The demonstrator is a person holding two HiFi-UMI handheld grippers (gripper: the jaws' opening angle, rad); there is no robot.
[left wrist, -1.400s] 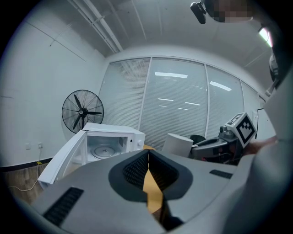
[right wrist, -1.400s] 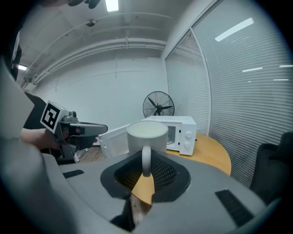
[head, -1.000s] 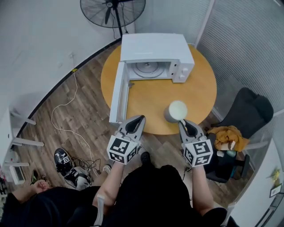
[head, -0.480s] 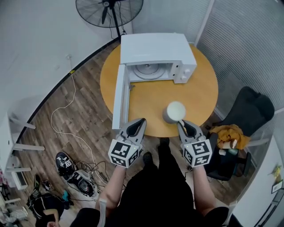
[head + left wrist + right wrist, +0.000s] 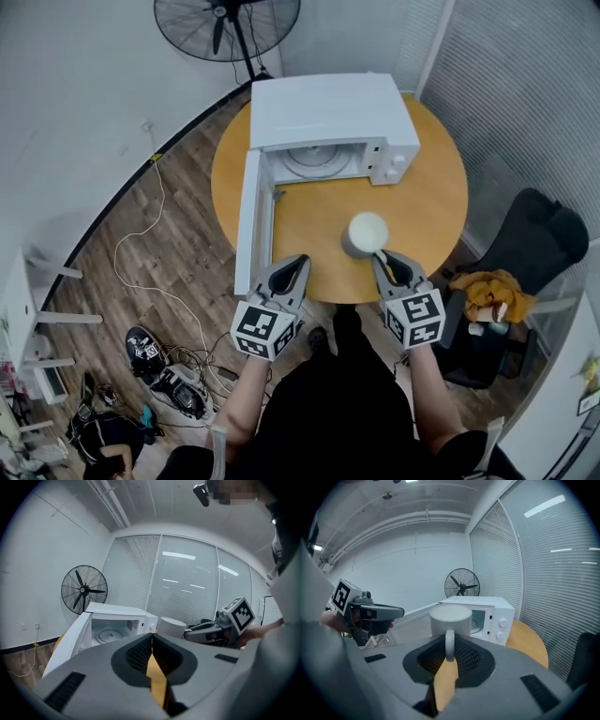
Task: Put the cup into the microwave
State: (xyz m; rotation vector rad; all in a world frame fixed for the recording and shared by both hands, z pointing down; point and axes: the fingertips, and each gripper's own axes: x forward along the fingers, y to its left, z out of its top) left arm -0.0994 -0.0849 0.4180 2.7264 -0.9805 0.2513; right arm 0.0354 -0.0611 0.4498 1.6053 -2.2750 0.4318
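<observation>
A white cup (image 5: 366,234) is over the near part of the round wooden table (image 5: 431,187). My right gripper (image 5: 383,259) is shut on its handle; in the right gripper view the handle (image 5: 449,645) is pinched between the jaws and the cup (image 5: 450,617) stands upright just past them. The white microwave (image 5: 328,108) sits at the table's far side with its door (image 5: 251,220) swung open to the left, and its glass turntable (image 5: 314,161) shows inside. My left gripper (image 5: 296,264) hovers at the table's near edge beside the door, shut with nothing in it.
A standing fan (image 5: 225,23) is behind the table. A black chair (image 5: 539,244) with an orange cloth (image 5: 487,286) stands at the right. Cables and shoes (image 5: 164,370) lie on the wood floor at the left. Blinds cover the glass wall (image 5: 525,84) on the right.
Both grippers have come forward toward the microwave, and the cup has travelled with the right one. The person has stepped closer to the table.
</observation>
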